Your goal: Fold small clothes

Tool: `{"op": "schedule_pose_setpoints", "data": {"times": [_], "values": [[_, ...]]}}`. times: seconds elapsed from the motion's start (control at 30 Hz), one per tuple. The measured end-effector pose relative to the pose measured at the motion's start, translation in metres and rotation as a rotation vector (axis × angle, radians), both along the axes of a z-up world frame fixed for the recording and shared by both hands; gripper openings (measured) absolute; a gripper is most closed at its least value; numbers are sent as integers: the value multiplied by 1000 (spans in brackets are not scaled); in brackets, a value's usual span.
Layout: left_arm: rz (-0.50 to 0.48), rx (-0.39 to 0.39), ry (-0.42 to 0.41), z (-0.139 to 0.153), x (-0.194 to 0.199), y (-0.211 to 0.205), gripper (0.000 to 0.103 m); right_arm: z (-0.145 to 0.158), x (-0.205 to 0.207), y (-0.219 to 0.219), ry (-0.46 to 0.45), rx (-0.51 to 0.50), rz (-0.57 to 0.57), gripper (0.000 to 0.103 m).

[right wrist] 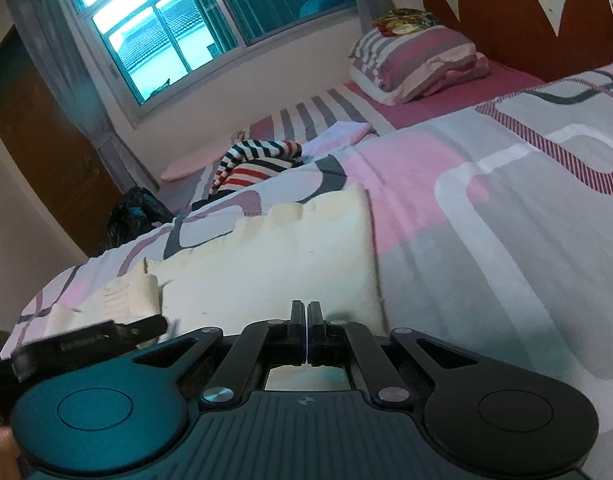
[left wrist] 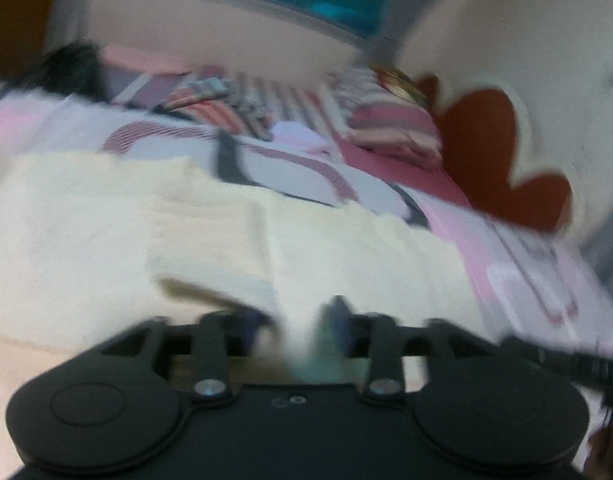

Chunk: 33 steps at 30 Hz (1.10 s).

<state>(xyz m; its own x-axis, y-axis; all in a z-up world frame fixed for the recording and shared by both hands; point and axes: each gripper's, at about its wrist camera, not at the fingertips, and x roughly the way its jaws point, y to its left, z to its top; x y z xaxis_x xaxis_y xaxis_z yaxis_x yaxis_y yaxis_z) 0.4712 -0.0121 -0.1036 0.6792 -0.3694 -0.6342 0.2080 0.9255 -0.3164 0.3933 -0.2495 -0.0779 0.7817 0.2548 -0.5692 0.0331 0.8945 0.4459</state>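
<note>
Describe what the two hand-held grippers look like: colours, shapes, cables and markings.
Both are black plastic: each has two round discs, angled linkage arms with silver rivets, and flat upright fingers. The right hand-held gripper has a ribbed body with a small round mark. The left hand-held gripper has a smooth body and a black cable beside it.

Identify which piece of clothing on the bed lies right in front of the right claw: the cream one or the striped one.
The cream garment: plain, pale, spread flat just ahead of the shut right claw. The striped garment lies crumpled far back towards the window.
</note>
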Motion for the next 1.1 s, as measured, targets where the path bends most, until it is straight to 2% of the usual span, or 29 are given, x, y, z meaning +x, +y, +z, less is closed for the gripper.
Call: {"op": "schedule_pose_setpoints", "data": {"times": [0.07,0.13,0.23,0.3,0.53,0.63,0.83,0.9,0.93,0.97,1.1], "values": [[-80,6,-35,2,-4,-13,77,1,3,4,-4,2,-1,0],[-137,-28,-47,-1,-8,-19,77,3,5,10,-8,3,5,0],[-151,-90,-61,-5,-18,-10,77,5,9,17,-13,-1,17,0],[-106,-86,-62,-4,-25,5,77,6,11,23,-15,-9,39,0],[185,90,-92,13,-56,87,74,-4,24,51,-12,24,109,0],[289,127,-95,19,-68,123,70,-14,34,61,5,62,114,0],[353,139,-55,16,-73,155,69,-34,51,74,75,142,89,0],[353,120,-41,13,-73,161,69,-37,52,73,70,193,68,16],[351,117,-42,13,-74,162,69,-38,51,70,61,223,68,35],[350,122,-43,12,-74,164,69,-37,50,70,45,257,73,47],[346,129,-40,7,-75,167,69,-29,48,75,43,240,76,49]]}}
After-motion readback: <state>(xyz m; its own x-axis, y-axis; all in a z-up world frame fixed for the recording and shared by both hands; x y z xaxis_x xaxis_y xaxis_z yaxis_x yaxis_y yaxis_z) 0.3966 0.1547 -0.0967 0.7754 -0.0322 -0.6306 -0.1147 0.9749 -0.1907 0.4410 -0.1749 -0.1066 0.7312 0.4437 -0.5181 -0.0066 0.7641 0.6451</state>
